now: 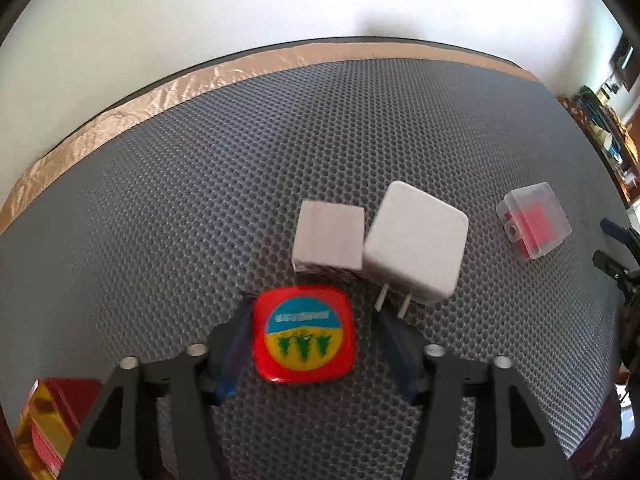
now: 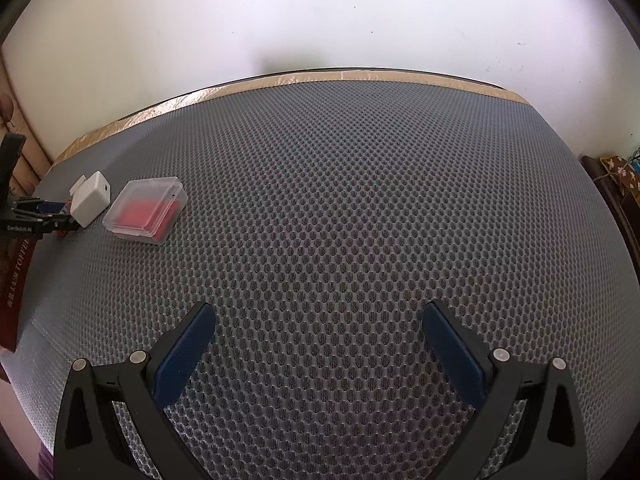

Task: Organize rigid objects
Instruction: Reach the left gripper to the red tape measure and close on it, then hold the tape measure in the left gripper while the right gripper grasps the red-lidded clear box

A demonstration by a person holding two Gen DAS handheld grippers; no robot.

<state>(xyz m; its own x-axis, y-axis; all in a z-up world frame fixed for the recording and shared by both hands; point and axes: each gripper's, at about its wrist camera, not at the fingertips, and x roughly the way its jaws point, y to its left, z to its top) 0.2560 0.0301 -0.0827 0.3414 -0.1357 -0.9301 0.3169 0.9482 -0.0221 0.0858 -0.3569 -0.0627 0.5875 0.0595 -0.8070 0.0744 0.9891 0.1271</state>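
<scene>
A red square case (image 1: 304,334) with a blue and yellow round label lies on the grey honeycomb mat (image 1: 200,200) between the fingers of my left gripper (image 1: 312,308). The left pad (image 1: 234,344) sits against the case's side. The right pad (image 1: 394,348) stands a little apart from it, so the jaws are open. Just beyond lie a white block (image 1: 328,240) and a white plug charger (image 1: 416,248), prongs toward me. A clear box with red contents (image 1: 534,220) rests further right. My right gripper (image 2: 320,312) hangs open over bare mat, holding nothing.
A red and gold box (image 1: 44,428) sits at the mat's near left corner. Tan tape (image 1: 180,84) lines the far edge below a white wall. In the right wrist view the charger (image 2: 90,198) and clear box (image 2: 146,210) lie far left, beside the left gripper (image 2: 36,216).
</scene>
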